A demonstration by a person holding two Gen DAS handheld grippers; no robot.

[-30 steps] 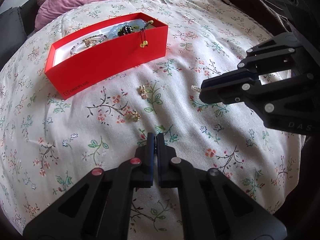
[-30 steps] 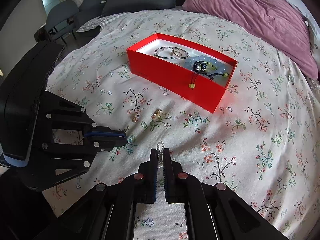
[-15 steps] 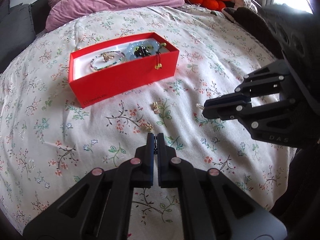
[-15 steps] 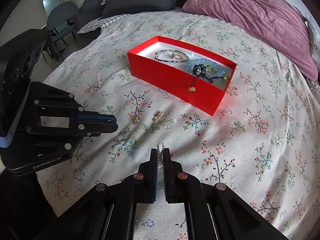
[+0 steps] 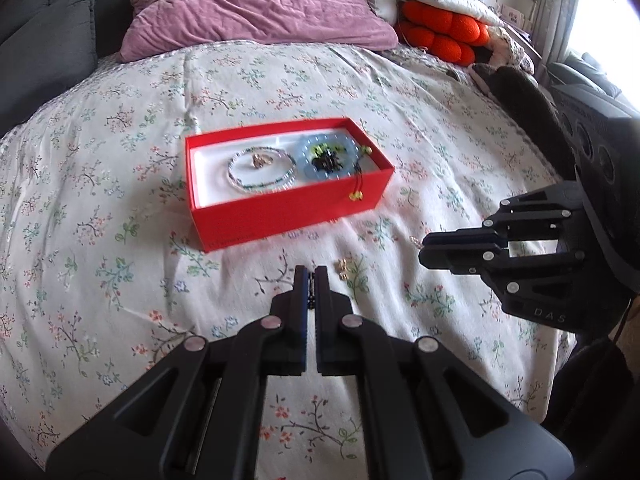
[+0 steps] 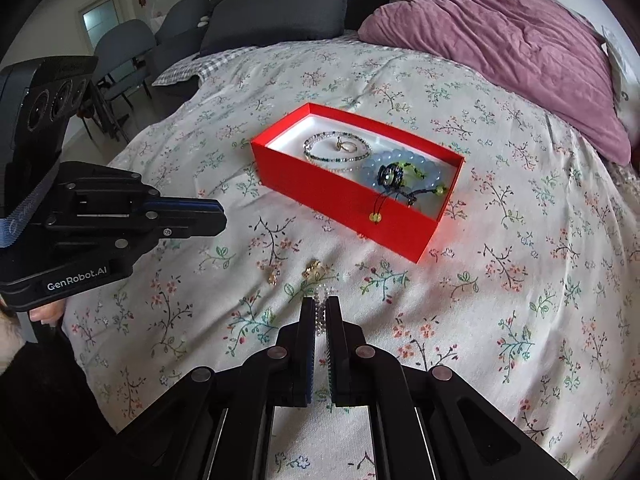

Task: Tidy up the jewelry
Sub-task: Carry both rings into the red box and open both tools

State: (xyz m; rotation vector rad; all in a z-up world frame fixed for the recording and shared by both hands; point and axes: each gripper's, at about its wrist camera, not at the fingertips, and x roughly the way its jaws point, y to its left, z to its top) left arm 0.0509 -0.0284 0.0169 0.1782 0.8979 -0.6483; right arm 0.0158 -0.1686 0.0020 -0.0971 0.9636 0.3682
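An open red box lies on the floral bedspread. It holds a beaded necklace, a ring, a pale blue bracelet and a dark corded bracelet whose cord hangs over the wall. Two gold earrings lie on the cloth in front of the box. My left gripper is shut and empty, held above the cloth left of the earrings. My right gripper is shut on a small pearl bead loop, just behind the earrings.
A purple pillow and orange cushions sit at the head of the bed. Dark cushions and chairs stand beyond the bed's far side. A dark garment lies at the edge. A hand grips the left tool.
My left gripper has risen and drawn back from the earrings, still shut, so the box looks farther away. The right gripper has stayed put with the pearl loop.
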